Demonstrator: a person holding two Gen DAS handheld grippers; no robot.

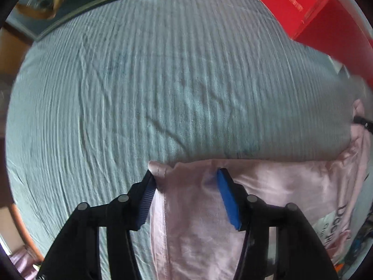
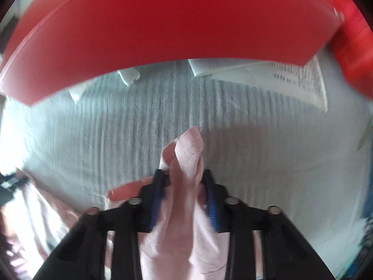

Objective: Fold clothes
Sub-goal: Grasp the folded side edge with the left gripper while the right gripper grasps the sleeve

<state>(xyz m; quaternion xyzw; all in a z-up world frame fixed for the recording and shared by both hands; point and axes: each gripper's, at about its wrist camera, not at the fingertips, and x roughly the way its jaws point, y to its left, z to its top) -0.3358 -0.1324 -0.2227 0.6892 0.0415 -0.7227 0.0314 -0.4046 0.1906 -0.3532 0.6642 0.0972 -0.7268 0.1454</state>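
A pale pink garment [image 1: 268, 186] lies on a ribbed grey-green bedspread [image 1: 163, 81]. Dark printed lettering shows on it at the right of the left wrist view. My left gripper [image 1: 185, 173] straddles the garment's near-left corner, its blue-padded fingers [image 1: 229, 200] wide apart with cloth between them, not pinched. My right gripper [image 2: 184, 175] is shut on a bunched corner of the same pink garment [image 2: 186, 154], which sticks up past the fingertips above the bedspread [image 2: 256, 151]. The rest of the garment trails down to the lower left.
A large red box [image 2: 163, 23] looms close ahead of the right gripper and also shows in the left wrist view [image 1: 303, 2]. White papers [image 2: 291, 77] lie under it. A dark framed picture [image 1: 77, 2] sits at the far left.
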